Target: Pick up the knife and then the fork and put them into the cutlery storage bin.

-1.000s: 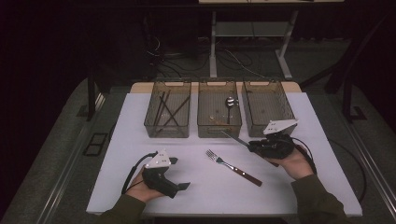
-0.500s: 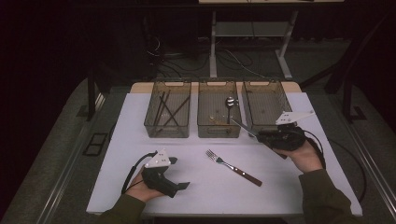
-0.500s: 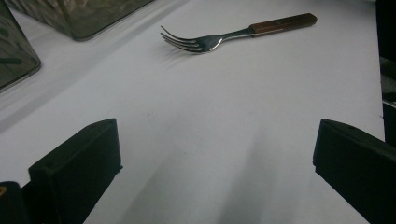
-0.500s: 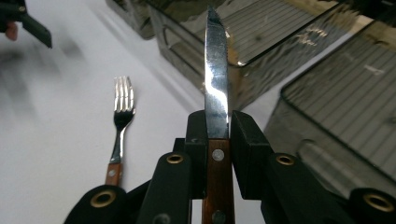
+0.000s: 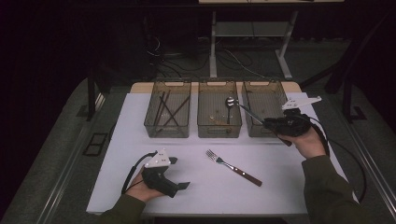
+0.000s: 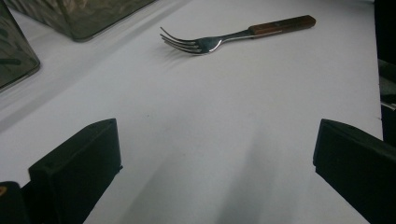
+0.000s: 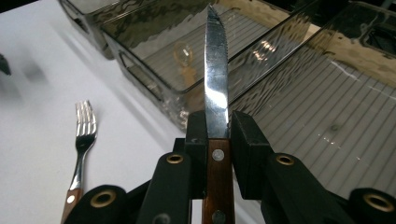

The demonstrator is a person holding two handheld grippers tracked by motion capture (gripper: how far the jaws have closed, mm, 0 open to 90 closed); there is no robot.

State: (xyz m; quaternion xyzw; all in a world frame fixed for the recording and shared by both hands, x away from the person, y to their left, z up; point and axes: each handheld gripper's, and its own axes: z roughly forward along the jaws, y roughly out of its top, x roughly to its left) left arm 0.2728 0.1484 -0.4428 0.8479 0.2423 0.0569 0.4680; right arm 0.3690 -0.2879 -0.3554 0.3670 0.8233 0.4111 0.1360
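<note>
We hold the knife in the right gripper, both pads clamped on it where the wooden handle meets the blade, so the blade points out over the near wall of the right-hand bin, 1 of 3 clear bins in a row. The left gripper rests on the white table with its jaws set wide and nothing between them. The fork lies on the table between the 2 grippers.
</note>
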